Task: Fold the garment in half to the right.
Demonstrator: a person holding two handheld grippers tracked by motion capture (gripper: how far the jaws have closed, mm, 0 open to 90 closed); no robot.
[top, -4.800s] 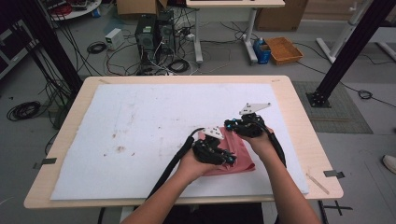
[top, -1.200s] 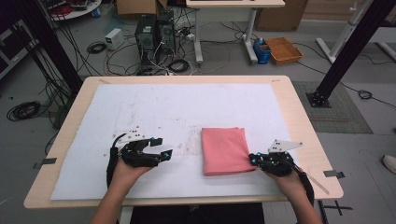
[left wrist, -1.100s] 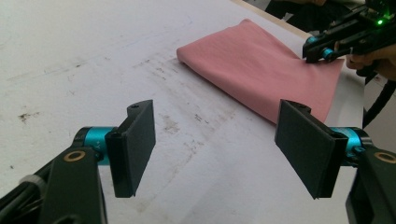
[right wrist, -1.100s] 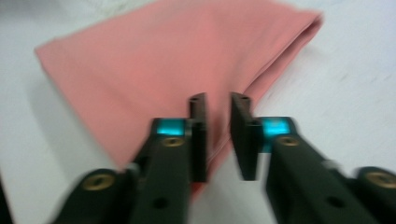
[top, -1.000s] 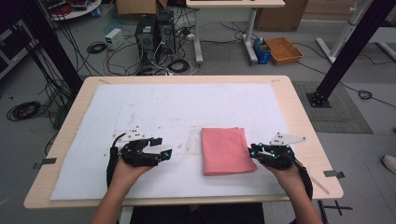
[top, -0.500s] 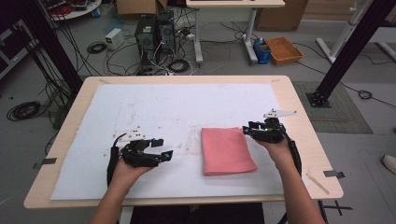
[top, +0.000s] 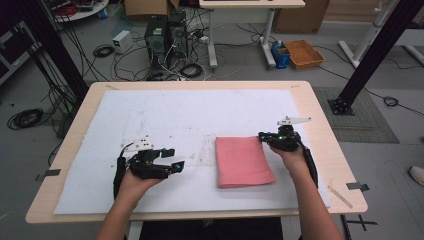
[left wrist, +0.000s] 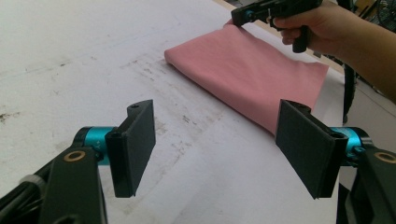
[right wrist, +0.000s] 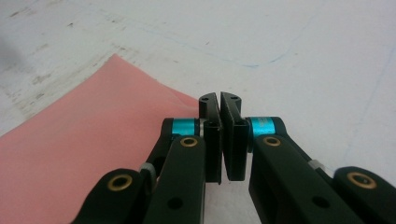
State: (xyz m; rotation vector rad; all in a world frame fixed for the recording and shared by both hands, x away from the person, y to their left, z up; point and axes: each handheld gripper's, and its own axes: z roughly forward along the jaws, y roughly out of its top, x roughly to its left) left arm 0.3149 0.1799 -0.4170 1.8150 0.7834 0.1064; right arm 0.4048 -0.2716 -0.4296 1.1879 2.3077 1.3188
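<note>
The left gripper (left wrist: 215,149) is hovering over the white table cover (left wrist: 70,56), its black jaws standing wide apart with nothing between them. Beyond, the right gripper (left wrist: 240,16) is touching the far corner of the folded pink cloth (left wrist: 247,74)

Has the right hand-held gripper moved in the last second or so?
Yes. The right hand-held gripper went from the pink cloth's near right corner up to its far right corner, jaws just closed.

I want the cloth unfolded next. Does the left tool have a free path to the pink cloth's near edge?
Probably yes. The left tool stands open, apart from the pink cloth, with bare white sheet between them. The right tool, shut, sits at the far corner.
</note>
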